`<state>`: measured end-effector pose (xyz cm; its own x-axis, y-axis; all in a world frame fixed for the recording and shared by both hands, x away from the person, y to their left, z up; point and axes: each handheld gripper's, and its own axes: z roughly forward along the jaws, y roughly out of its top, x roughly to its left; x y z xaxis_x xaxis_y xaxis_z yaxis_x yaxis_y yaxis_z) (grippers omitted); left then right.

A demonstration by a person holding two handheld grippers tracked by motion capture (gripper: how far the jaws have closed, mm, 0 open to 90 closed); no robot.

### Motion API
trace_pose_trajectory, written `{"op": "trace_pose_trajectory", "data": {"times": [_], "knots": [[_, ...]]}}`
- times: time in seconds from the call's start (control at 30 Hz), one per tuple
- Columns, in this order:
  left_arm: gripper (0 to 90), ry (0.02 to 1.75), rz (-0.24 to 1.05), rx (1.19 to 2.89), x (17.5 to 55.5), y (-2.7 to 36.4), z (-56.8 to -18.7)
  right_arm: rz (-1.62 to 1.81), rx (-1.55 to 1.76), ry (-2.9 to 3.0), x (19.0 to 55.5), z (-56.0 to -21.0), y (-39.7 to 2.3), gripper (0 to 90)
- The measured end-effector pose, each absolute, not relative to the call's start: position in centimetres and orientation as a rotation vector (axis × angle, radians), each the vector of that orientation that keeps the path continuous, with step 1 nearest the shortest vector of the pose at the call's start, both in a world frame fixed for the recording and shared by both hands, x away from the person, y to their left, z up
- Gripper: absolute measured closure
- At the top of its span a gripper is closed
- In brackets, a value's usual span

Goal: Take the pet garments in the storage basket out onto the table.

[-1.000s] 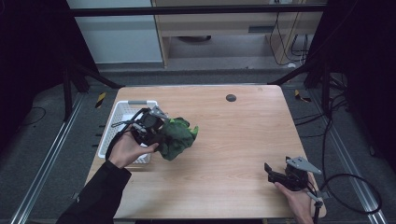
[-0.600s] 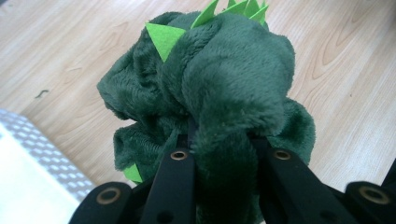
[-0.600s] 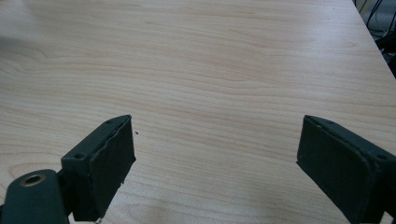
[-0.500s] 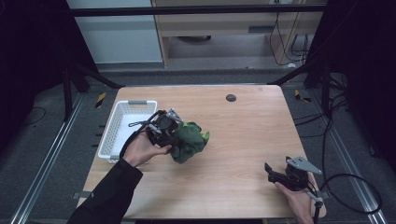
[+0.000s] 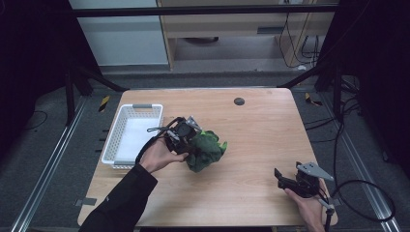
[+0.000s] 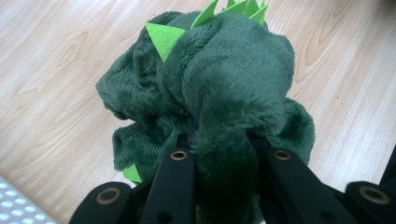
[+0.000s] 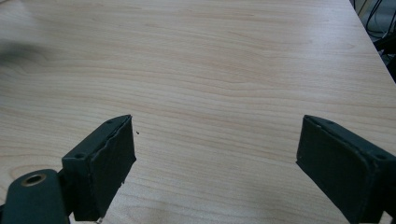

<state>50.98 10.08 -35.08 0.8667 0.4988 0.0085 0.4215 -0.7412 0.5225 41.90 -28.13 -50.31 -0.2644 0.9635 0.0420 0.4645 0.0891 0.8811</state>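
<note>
The green plush toy is pinched between the jaws of the left gripper, just right of the white basket. It should be lowered level onto the table before release, clear of the basket. The right gripper rests with jaws spread, well apart.

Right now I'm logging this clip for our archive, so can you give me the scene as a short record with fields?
held item: green plush toy, dark fur with bright green felt spikes
left gripper: jaws closed on the toy
toy position: over the wooden table, just right of the basket
basket: white plastic basket, near the table's left edge
right gripper: jaws wide apart, nothing between them, near the table's front right corner
</note>
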Motion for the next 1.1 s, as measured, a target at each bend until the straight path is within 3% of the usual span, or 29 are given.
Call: {"op": "trace_pose_trajectory", "data": {"times": [1.1], "knots": [[78.8,0.591,0.063,2.577,51.0,7.9,-41.1,1.12,1.404,1.791,41.9,-50.3,-28.2,11.5]]}}
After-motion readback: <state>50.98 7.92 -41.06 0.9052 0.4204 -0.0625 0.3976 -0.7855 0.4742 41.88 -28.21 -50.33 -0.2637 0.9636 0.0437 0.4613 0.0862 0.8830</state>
